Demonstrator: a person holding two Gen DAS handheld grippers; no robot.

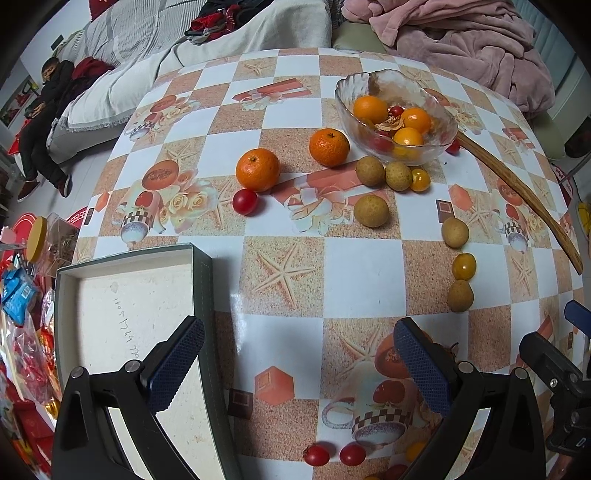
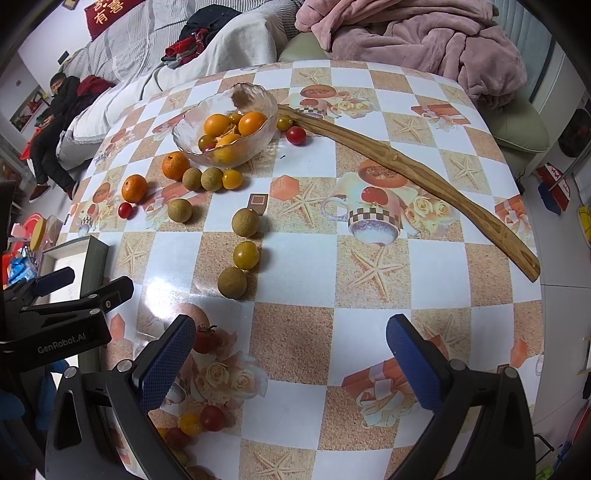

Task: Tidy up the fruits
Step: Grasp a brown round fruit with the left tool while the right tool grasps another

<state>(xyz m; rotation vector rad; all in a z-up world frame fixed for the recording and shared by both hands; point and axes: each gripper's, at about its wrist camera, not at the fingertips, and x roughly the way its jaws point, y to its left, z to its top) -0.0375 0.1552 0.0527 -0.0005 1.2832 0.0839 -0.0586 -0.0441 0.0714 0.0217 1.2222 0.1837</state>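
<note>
left gripper [image 1: 299, 365] jaws wide, empty | right gripper [image 2: 291, 363] likewise — fruit scattered beside bowl [image 1: 345, 107]

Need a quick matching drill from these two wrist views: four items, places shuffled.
Items:
1. glass bowl
2. wooden stick
3. box lid
4. pink blanket

Places:
A. on the sofa behind the table
B. under the left gripper, at the table's edge
C. holding oranges and small tomatoes
D. lying flat on the table, one end near the bowl

Pairs: 1-C, 2-D, 3-B, 4-A
</note>
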